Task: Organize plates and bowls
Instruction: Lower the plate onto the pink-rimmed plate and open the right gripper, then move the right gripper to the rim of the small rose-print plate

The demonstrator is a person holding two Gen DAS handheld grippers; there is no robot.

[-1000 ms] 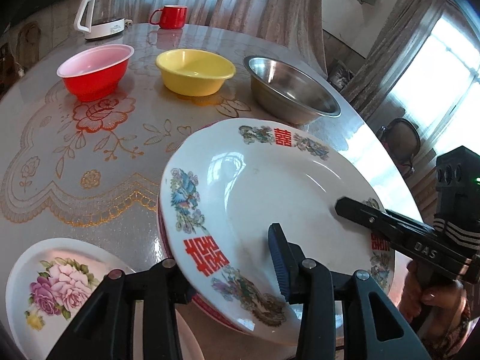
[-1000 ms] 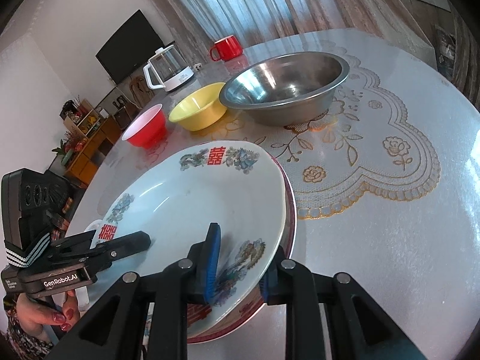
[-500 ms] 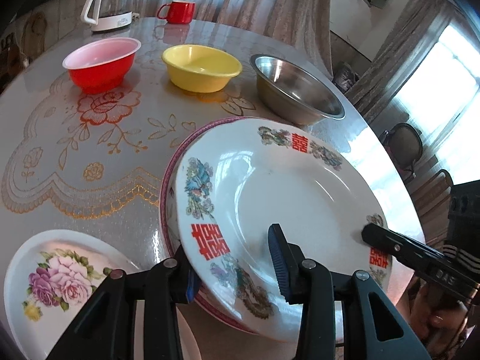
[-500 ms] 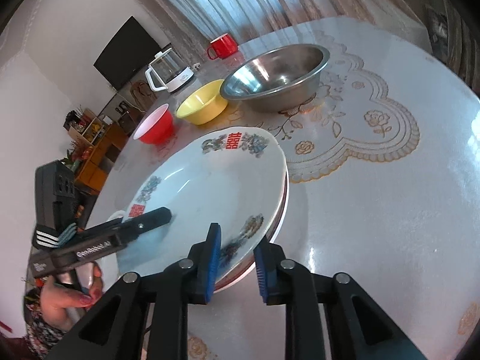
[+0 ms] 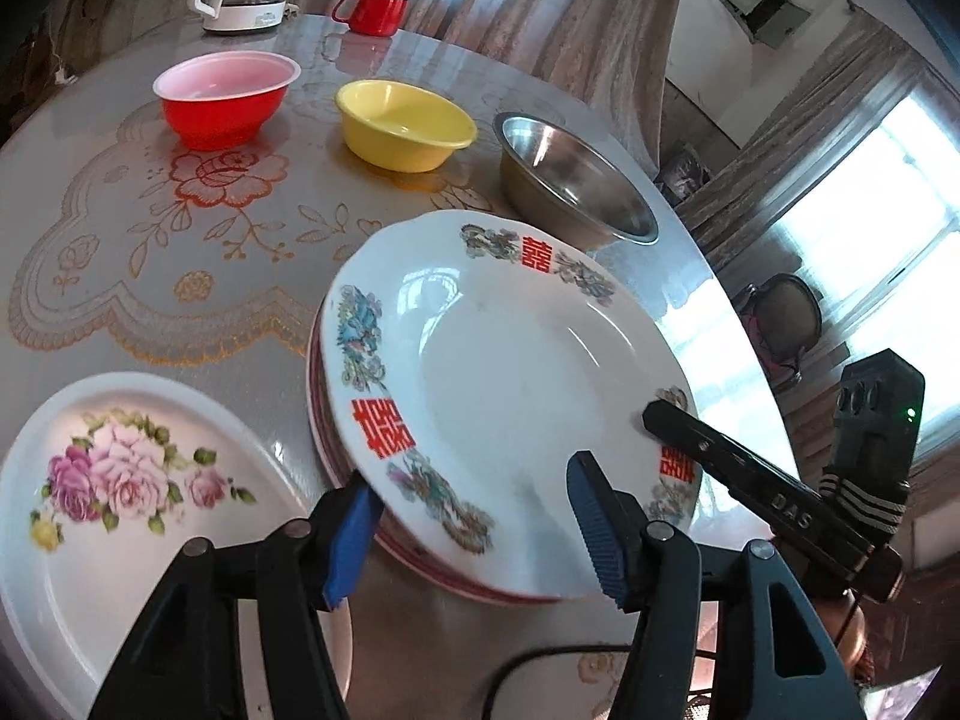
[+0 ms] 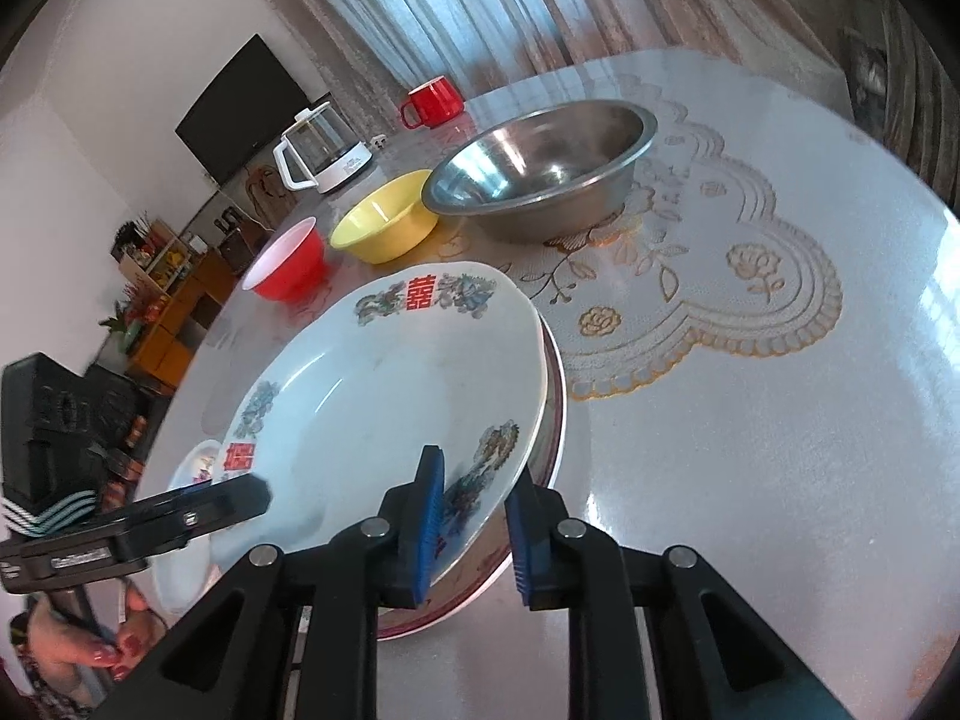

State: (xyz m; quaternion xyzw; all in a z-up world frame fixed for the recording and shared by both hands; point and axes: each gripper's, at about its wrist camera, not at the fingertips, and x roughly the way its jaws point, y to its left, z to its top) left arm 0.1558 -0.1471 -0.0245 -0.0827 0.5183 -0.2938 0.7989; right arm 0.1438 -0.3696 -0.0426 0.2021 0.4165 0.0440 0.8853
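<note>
The person is stacking the decorated white plate [image 5: 516,360] onto the pink-rimmed plate [image 6: 555,420] on the table [image 6: 750,420]. The left gripper [image 5: 474,531] is opening off its near rim, while the right gripper [image 6: 474,531] is clamping the opposite rim. The plate looks slightly tilted, though the fisheye is muddying this, so the next move is probably lowering it flat before the right jaws let go.

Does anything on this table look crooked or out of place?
Yes. The white plate with red characters sits askew on the red-rimmed plate beneath, which peeks out along one side only. The right gripper pinches its rim, while the left gripper is opening around its edge. The bowls look tidy.
</note>
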